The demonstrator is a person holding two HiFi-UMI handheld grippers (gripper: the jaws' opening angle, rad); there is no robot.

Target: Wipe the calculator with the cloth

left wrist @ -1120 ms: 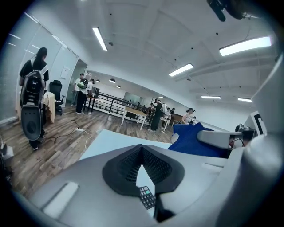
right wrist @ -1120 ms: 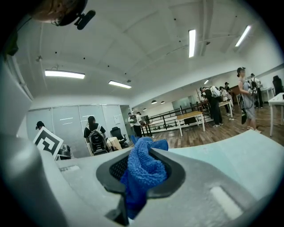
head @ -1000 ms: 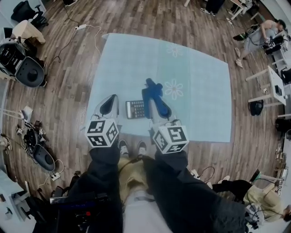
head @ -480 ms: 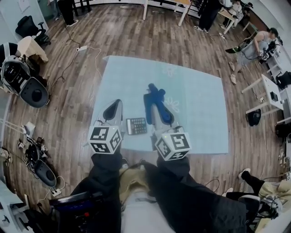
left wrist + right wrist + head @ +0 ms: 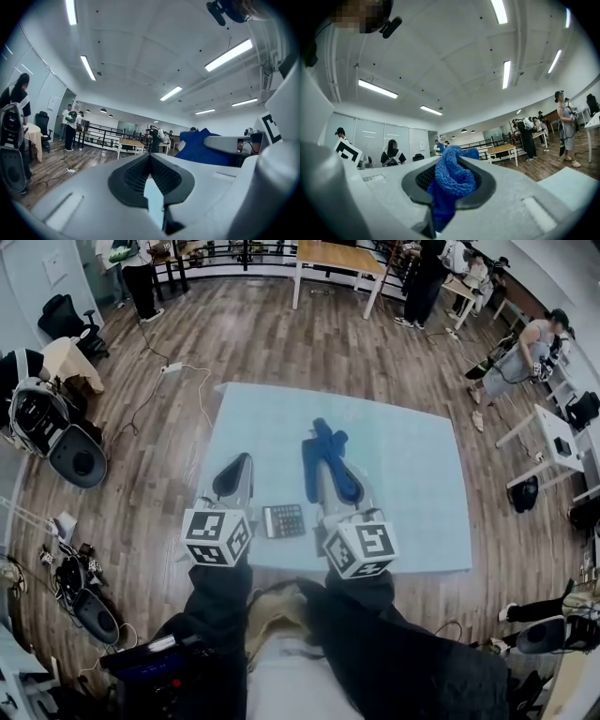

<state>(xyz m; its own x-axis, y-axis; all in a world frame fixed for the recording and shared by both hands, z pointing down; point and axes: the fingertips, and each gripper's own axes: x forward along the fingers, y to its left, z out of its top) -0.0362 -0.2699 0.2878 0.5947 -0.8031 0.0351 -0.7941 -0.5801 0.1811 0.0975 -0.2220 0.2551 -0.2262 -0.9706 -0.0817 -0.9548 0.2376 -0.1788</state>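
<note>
Inside the right tool (image 5: 449, 165) bunches nubby blue cloth (image 5: 453, 182) (calculator (image 5: 283, 519) lies flat).

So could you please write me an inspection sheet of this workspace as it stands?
Surface: pale blue patterned table, flat, bare apart from the job's things.
Job's things: dark rectangular calculator lies flat near the front edge, between the grippers, with nothing touching it; blue knitted cloth is lifted off the table.
Clutter: nothing seen on the table.
Grippers: left gripper shut and empty, raised beside the calculator; right gripper shut on the cloth.
Cables: white cable trails over the wooden floor left of the table; none on the table.
Surroundings: open office with people, desks and chairs, all away from the table.
</note>
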